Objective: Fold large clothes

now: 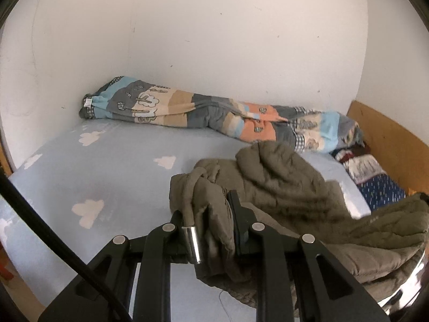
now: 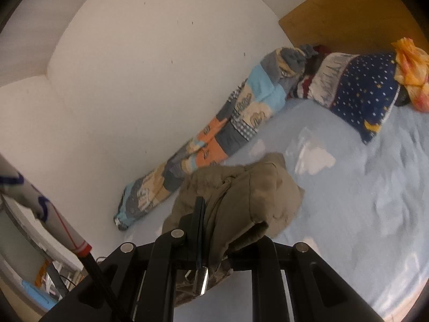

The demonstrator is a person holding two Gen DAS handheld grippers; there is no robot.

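both grippers lifting the olive quilted jacket (image 1: 281, 182) off the bed (image 1: 107, 177)

left gripper (image 1: 211, 214) and right gripper (image 2: 214, 220) were clenched on bunched padding; thick fabric could slip out, dropping a corner.

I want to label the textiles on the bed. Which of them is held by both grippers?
The olive-brown quilted jacket. The left gripper and right gripper are both shut on it; the patchwork quilt by the wall and the starry pillow lie untouched.

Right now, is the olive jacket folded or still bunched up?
Bunched up, not folded. The olive jacket hangs crumpled from the left gripper and the right gripper, both shut on it, over the blue sheet.
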